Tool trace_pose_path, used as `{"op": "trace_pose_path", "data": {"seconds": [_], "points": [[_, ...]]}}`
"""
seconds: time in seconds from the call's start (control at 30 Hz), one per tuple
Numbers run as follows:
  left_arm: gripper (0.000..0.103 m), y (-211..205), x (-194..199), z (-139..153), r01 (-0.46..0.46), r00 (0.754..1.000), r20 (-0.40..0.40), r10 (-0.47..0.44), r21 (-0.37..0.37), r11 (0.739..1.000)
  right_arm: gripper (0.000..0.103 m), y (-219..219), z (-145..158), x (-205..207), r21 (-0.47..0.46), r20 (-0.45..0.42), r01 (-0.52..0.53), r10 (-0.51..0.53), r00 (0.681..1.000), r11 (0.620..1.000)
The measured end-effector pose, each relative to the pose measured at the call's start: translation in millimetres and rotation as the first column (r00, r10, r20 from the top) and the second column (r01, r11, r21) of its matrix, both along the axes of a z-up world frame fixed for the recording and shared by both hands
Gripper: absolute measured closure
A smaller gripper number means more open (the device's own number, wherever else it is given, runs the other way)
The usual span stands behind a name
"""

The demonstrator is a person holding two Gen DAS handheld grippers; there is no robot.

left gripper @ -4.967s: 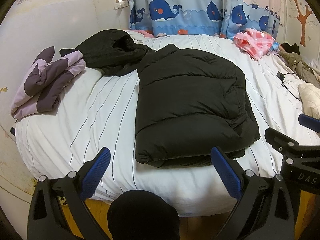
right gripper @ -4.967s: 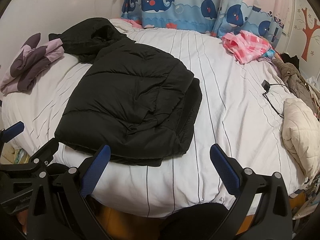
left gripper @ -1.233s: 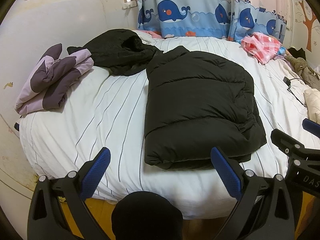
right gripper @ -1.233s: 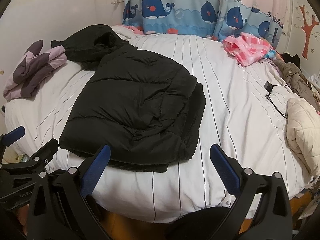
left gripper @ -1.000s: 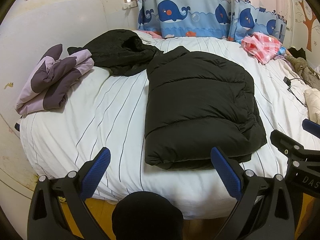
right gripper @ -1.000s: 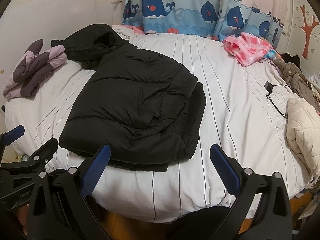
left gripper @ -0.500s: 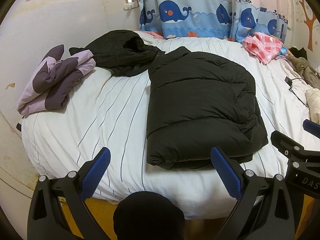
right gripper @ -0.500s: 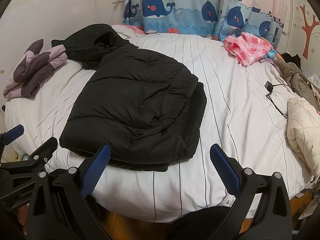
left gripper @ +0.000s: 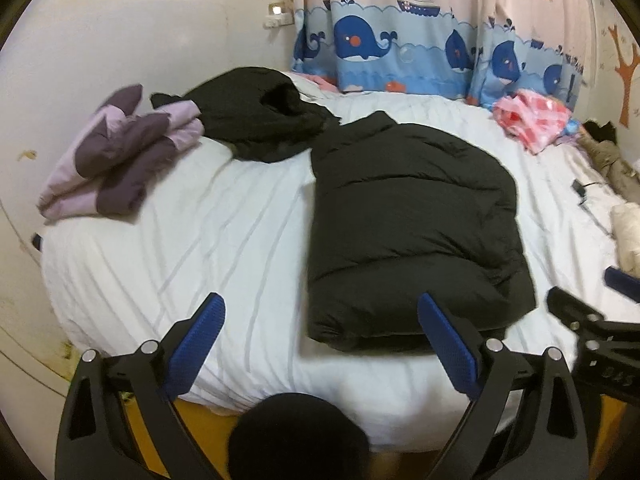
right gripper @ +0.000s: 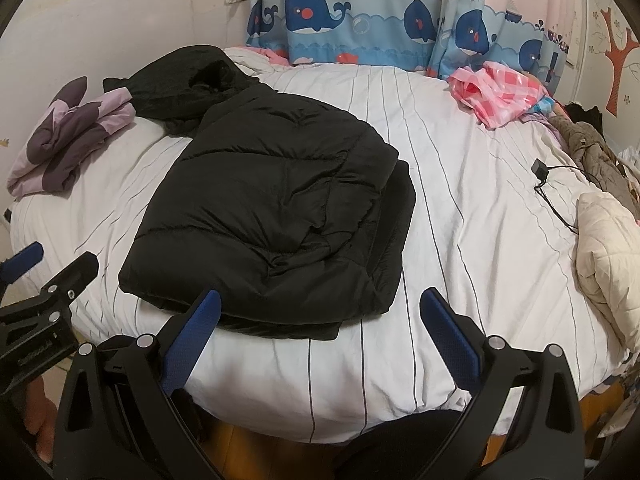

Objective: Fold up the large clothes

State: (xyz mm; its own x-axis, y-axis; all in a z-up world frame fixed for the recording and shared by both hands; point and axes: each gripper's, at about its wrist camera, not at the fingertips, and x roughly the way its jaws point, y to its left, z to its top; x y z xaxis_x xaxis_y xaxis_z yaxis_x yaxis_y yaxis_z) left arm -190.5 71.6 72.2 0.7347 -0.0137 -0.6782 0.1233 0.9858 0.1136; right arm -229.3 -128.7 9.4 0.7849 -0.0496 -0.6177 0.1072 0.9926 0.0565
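Bare striped sheet of the bed (right gripper: 460, 240) lies open to the right of the folded black puffer jacket (right gripper: 276, 216), up to the charger cable (right gripper: 554, 196) and cream quilted garment (right gripper: 608, 248) at the right edge. To the jacket's left, bare sheet (left gripper: 208, 240) runs to the purple folded garment (left gripper: 116, 160). Behind, a crumpled black garment (left gripper: 256, 120) touches the jacket's collar. The pink checked cloth (right gripper: 500, 92) sits at the far right, before the whale curtain (right gripper: 360, 20).

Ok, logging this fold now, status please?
Left gripper open, right gripper open, both empty. Black jacket folded on bed. Nothing in the way.
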Motion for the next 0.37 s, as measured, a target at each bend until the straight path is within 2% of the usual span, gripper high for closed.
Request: {"op": "trace_pose_path", "data": {"seconds": [0.07, 0.17, 0.37], "points": [[0.01, -3, 0, -1, -0.007, 1.0, 0.001, 0.007, 0.024, 1.0, 0.007, 2, -1, 0, -0.002, 0.004, -0.004, 0.004, 1.0, 1.0], [0.007, -5, 0, -1, -0.004, 1.0, -0.019, 0.004, 0.012, 1.0, 0.007, 4, -2, -2, -0.007, 0.01, -0.008, 0.008, 1.0, 1.0], [0.007, -9, -8, 0, -0.002, 1.0, -0.01, 0.003, 0.021, 1.0, 0.007, 1, 1, -5, -0.007, 0.015, -0.008, 0.008, 1.0, 1.0]]}}
